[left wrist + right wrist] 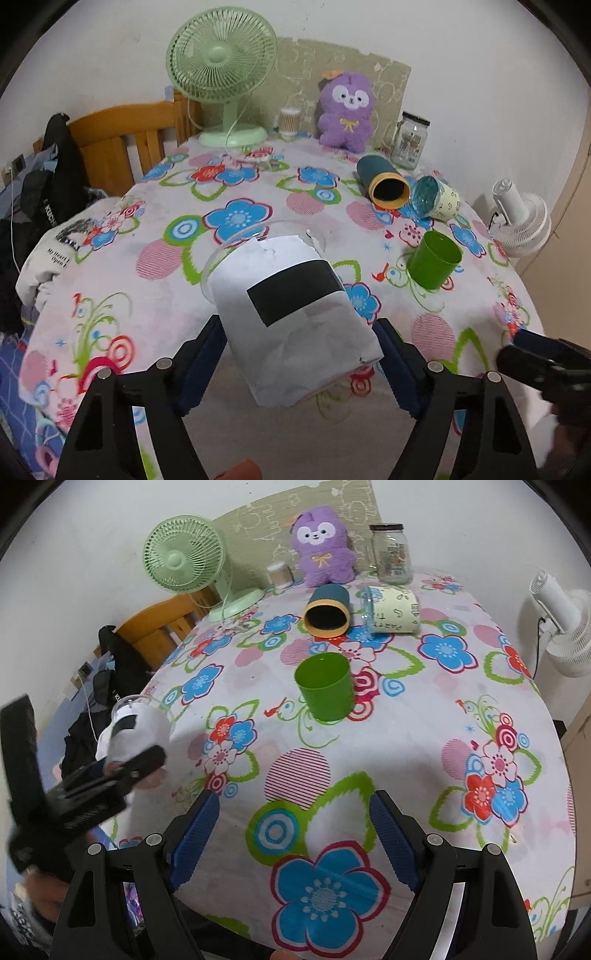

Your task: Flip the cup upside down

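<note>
My left gripper is shut on a clear cup wrapped in white paper with a black patch. The cup is held above the table, tilted with its open rim pointing away from me. The right wrist view shows this cup at the left, in the left gripper. My right gripper is open and empty, low over the flowered cloth near the table's front edge. Part of it shows at the right of the left wrist view.
A green cup stands upright mid-table. Behind it lie a teal cup with an orange rim and a yellow-wrapped clear cup. At the back stand a green fan, a purple plush, a jar. A white fan stands at right.
</note>
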The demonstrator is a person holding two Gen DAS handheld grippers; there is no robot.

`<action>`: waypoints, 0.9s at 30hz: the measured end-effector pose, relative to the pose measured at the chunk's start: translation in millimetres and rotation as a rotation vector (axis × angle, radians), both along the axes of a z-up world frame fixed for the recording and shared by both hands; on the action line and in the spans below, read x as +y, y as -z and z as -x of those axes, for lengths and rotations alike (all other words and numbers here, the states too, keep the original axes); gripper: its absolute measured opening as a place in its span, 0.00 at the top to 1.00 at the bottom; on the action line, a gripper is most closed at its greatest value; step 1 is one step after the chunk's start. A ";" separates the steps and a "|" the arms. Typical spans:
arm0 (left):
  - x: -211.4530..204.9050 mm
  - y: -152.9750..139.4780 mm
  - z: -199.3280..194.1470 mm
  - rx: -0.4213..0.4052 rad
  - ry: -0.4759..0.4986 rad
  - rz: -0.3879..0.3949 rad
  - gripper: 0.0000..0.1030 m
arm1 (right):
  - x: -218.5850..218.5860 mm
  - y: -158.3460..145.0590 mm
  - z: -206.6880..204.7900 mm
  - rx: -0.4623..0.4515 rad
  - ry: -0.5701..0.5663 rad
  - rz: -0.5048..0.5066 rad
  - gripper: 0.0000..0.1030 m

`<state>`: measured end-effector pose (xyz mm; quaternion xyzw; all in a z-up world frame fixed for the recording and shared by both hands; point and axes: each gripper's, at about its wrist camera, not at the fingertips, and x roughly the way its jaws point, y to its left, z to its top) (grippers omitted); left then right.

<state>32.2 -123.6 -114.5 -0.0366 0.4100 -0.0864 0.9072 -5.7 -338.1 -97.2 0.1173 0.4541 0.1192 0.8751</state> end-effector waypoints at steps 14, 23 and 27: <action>13.1 -16.1 -3.8 0.401 0.206 -0.016 0.23 | 30.6 0.9 -2.6 0.001 -0.082 0.006 0.17; 18.5 -19.5 -13.5 0.371 0.197 -0.029 0.23 | 38.3 2.4 -1.7 0.002 -0.097 0.022 0.17; 25.6 -23.9 6.0 0.202 0.202 -0.036 0.06 | 37.4 4.6 -1.2 0.008 -0.094 0.019 0.17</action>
